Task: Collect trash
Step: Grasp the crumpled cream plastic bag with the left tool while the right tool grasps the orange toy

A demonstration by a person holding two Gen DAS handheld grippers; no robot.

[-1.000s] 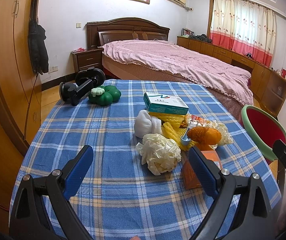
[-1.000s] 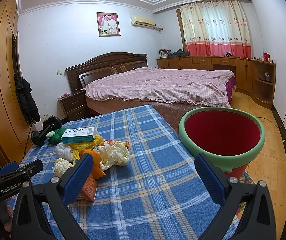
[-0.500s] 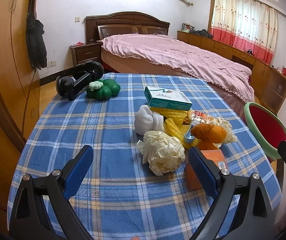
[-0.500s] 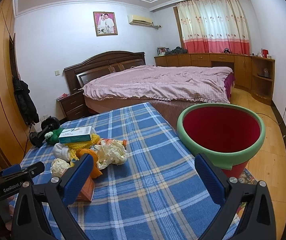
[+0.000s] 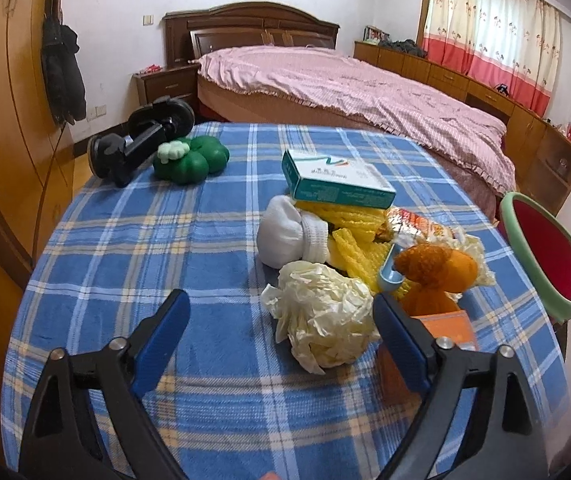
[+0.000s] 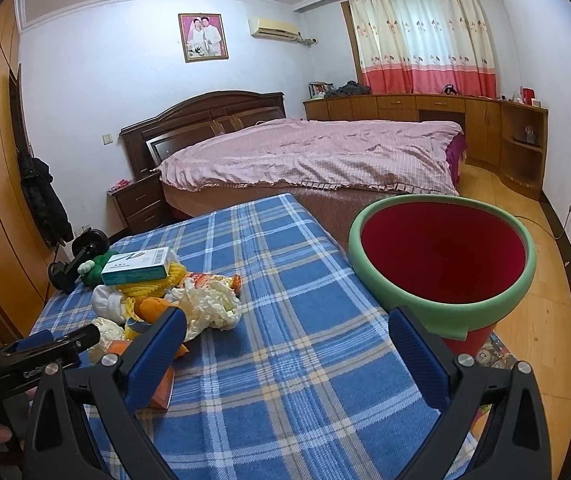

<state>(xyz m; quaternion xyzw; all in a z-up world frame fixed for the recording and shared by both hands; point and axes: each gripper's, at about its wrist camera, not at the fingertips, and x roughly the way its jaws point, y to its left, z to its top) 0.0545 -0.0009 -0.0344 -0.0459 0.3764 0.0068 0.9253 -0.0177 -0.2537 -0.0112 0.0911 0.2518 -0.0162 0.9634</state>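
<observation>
Left claw [image 5: 279, 322], right claw [image 6: 287, 340]: black angular frames, blue ribbed pads, silver screws seen; white lettering printed on left body.

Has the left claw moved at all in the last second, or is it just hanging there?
Yes. The left claw has crept forward toward the crumpled paper ball, which now sits nearer its fingers.

No text reads clearly: the green box's [image 5: 337, 184] print and the left claw's [image 6: 45, 350] lettering blur.

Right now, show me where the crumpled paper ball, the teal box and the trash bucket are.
crumpled paper ball [image 5: 322, 316], left wrist view, middle of the wad.
teal box [image 5: 337, 178], left wrist view, its top face.
trash bucket [image 6: 441, 310], right wrist view, near green rim.
</observation>
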